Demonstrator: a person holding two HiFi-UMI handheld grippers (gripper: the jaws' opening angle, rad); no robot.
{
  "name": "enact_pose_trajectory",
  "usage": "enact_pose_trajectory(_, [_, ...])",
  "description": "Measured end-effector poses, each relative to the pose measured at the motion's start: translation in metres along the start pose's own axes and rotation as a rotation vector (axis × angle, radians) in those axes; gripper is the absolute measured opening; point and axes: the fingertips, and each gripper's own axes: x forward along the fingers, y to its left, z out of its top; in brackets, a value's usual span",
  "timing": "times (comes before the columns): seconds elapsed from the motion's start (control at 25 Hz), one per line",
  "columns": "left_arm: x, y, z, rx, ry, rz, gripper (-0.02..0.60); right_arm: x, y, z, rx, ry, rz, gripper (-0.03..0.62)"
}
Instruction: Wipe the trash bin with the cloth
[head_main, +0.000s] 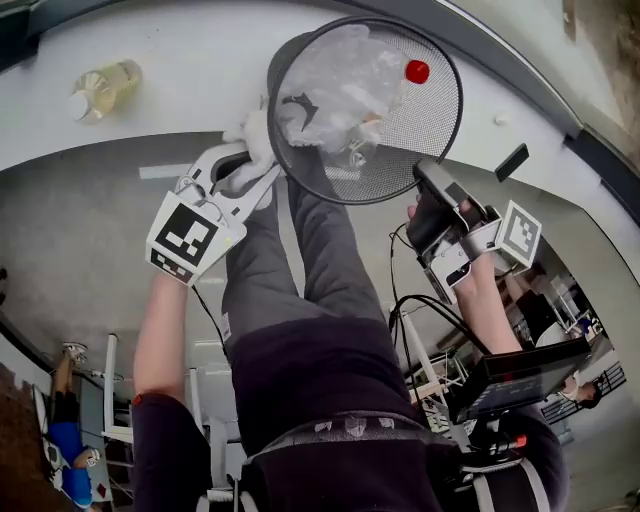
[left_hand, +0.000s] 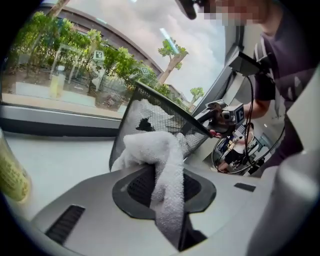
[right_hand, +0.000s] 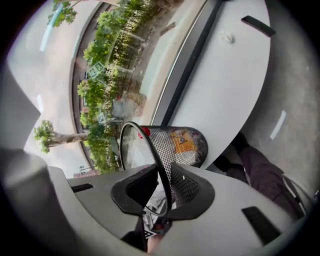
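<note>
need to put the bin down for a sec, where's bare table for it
The widest bare patch is the white table between the bottle and the trash bin. Right of the bin, only a narrow strip before the black slab. The near edge is crowded: cloth, left gripper, right gripper.

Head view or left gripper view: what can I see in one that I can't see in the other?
Only the head view looks down into the trash bin. It shows crumpled clear plastic and a red cap inside, plus the person's legs. Only the left gripper view shows green trees outdoors. Both show the black mesh bin, the white cloth at its outer wall, and the right gripper holding its rim.
</note>
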Motion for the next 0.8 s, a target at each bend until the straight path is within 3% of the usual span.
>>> enact_pose_trajectory(0.16, [0.015,-0.030,-0.020,-0.013,0.031,-0.082,0.077,0.002,-0.001,-0.010,0.042,-0.072,0.029,0.075])
enact_pose_trajectory(0.28, [0.017,-0.032,-0.031,-0.024,0.048,-0.073,0.077,0.001,-0.001,-0.010,0.048,-0.095,0.047,0.075])
enact_pose_trajectory(0.36, [0.008,-0.014,-0.034,-0.031,0.055,0.003,0.078,0.001,0.000,-0.012,0.009,-0.082,0.040,0.075])
enact_pose_trajectory(0.44, [-0.009,0.018,-0.030,-0.037,0.069,0.143,0.078,-0.001,0.001,-0.011,-0.064,-0.076,0.015,0.075])
enact_pose_trajectory(0.52, [-0.027,0.057,-0.015,-0.034,0.059,0.284,0.078,-0.007,0.004,-0.008,-0.145,-0.085,-0.003,0.075])
enact_pose_trajectory(0.64, [-0.041,0.108,0.011,-0.021,0.039,0.428,0.077,-0.017,0.009,-0.008,-0.313,-0.046,-0.068,0.077])
enact_pose_trajectory(0.72, [-0.036,0.132,0.015,-0.034,0.076,0.473,0.082,-0.028,0.014,-0.014,-0.409,0.004,-0.116,0.077])
enact_pose_trajectory(0.8, [-0.023,0.146,0.015,-0.051,0.123,0.456,0.091,-0.042,0.019,-0.016,-0.484,0.011,-0.143,0.077])
